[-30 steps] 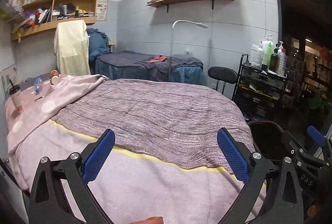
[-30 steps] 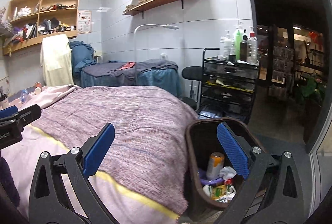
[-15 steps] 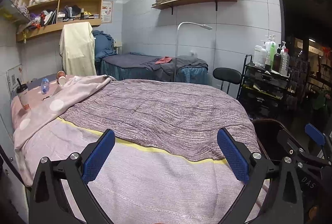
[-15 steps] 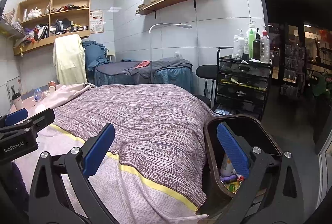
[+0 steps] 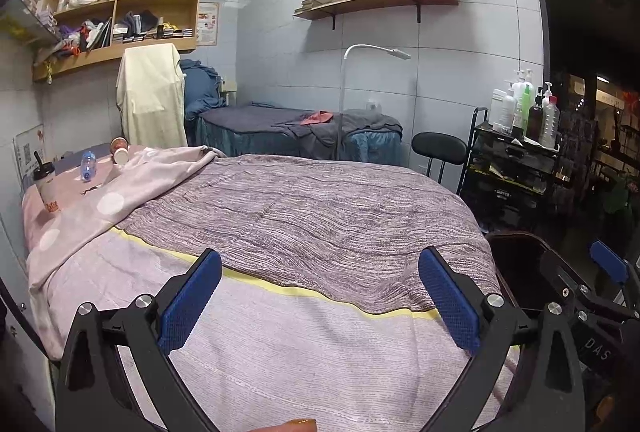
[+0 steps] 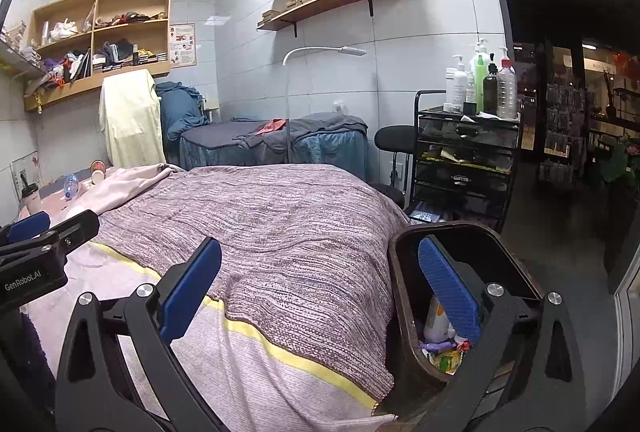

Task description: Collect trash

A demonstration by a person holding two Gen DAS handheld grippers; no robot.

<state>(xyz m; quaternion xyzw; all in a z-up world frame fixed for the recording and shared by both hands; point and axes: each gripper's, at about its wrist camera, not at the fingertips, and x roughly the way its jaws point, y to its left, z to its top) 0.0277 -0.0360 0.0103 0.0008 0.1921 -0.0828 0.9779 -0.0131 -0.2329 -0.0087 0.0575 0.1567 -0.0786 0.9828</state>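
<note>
Holding nothing, the left tool (image 5: 320, 302) has its blue pads spread wide above the near end of the bed (image 5: 304, 352). The right tool (image 6: 320, 302) is wide too and holds nothing. It hangs by the near right corner of the bed, with one pad over the brown trash bin (image 6: 404, 312).

A second ago the right tool looked down into the bin. Now it has lifted and turned toward the bed, and less of the bin's inside shows. The left tool has pulled back a bit too, so more of the bed is in view. I think a drop into the bin is done and both tools are free for the next piece.

The bin stands on the floor, touching the bed's near right corner. Some trash (image 6: 440, 348) lies at its bottom.

More trash waits at the far left corner of the bed. A cup with a straw (image 5: 46, 187) stands there. A small clear bottle (image 5: 88, 165) lies near it, and a paper cup (image 5: 119, 151) lies on its side just past that. They are well apart from both tools, so a long reach or a walk comes next, I think.
</note>
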